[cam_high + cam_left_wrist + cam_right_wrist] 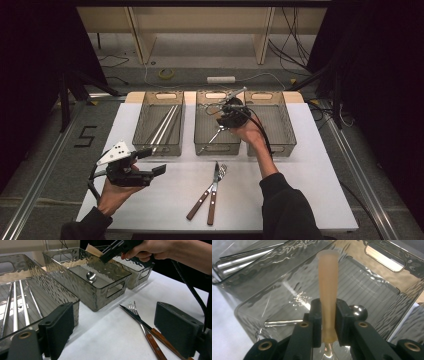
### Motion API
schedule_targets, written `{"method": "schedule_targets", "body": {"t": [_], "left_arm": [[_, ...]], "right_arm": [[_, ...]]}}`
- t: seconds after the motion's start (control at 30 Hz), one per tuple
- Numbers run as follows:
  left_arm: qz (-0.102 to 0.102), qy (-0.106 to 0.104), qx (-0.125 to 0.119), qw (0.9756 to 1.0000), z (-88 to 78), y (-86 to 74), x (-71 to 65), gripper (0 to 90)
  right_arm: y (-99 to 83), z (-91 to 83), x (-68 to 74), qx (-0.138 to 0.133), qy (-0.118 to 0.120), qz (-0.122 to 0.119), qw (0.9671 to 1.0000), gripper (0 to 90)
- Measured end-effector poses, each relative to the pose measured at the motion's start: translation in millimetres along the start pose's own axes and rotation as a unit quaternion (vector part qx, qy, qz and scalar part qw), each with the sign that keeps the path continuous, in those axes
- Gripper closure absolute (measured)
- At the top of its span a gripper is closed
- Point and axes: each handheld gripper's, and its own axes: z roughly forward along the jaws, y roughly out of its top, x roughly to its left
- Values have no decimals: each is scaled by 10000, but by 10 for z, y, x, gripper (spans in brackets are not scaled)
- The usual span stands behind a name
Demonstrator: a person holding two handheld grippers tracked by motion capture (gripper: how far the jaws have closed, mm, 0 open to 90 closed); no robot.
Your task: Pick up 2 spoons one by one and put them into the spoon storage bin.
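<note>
Right gripper [328, 322] clamped on pale-handled utensil [327, 285], poised over middle bin [202, 145] (spoon [91, 276] already inside) for drop-in. Left gripper [120, 330] agape, empty, waiting.

Two black hand-held grippers are seen, one per hand. The left gripper [145, 162] is topped by a grey three-cornered plate [115, 152] marked with dark dots. Its jaws are fitted with flat, blocky black pads [59, 326]; a brass-coloured eyelet [24, 335] is set in the link behind one pad. The right gripper [329, 317] is built the same way: black jaw links, each pinned with brass-ringed screws [304, 324], and narrow rectangular pads. A thick black cable [261, 131] is trailed from its body along the forearm. Dark long sleeves [287, 207] are worn on both arms, cuffs ending at the wrists; hands are left ungloved.
</note>
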Motion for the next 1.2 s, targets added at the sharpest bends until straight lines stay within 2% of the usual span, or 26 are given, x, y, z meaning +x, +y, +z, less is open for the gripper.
{"method": "schedule_targets", "body": {"t": [0.17, 0.53, 0.57, 1.07, 1.13, 1.2], "left_arm": [[6, -2, 2, 10000, -2, 0, 2, 160], [19, -2, 7, 10000, -6, -1, 2, 161], [11, -1, -2, 10000, -6, -1, 0, 161], [14, 10, -13, 10000, -8, -1, 0, 160], [14, 9, -14, 10000, -10, -1, 1, 161], [10, 9, -14, 10000, -10, -1, 2, 160]], "right_arm": [[5, 39, 18, 25, 2, 70, 10000, 780], [-10, 191, 47, 238, 1, -4, 9997, 778], [-8, 196, 55, 263, 10, 70, 9996, 778], [-20, 284, 83, 400, 24, 80, 9992, 770], [-24, 296, 82, 403, 40, 80, 9991, 751], [-19, 300, 89, 404, 66, 160, 9990, 679]]}}
